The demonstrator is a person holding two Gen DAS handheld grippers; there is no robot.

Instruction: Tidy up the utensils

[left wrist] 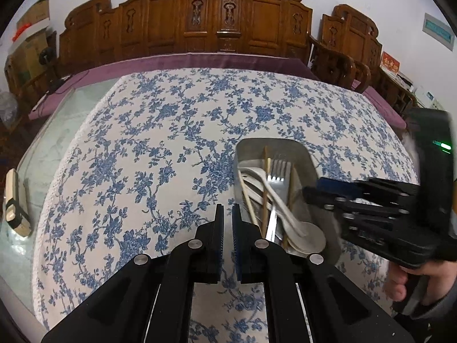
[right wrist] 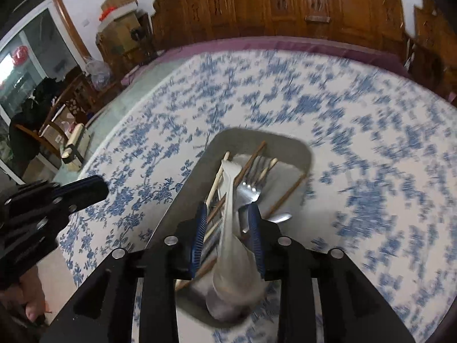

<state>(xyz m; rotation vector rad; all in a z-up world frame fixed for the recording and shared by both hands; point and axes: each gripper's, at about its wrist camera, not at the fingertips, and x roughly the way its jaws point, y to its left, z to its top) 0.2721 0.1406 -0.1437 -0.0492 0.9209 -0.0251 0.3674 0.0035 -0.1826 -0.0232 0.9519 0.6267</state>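
A grey tray (left wrist: 310,165) on the blue-flowered tablecloth holds white ceramic spoons (left wrist: 297,228), a metal fork (left wrist: 278,177) and wooden chopsticks (left wrist: 266,188). My left gripper (left wrist: 228,210) is shut and empty, just left of the tray. My right gripper (right wrist: 228,211) hovers over the tray (right wrist: 182,197) with its jaws open around a white spoon (right wrist: 232,243) that lies among the fork (right wrist: 251,191) and chopsticks (right wrist: 254,157). The right gripper also shows in the left wrist view (left wrist: 311,191), at the tray's right side.
The flowered cloth (left wrist: 160,148) covers a glass-topped table. A cream and black object (left wrist: 14,203) lies on the bare glass at the left edge. Carved wooden chairs (left wrist: 217,17) stand behind the table. The right wrist view is motion-blurred.
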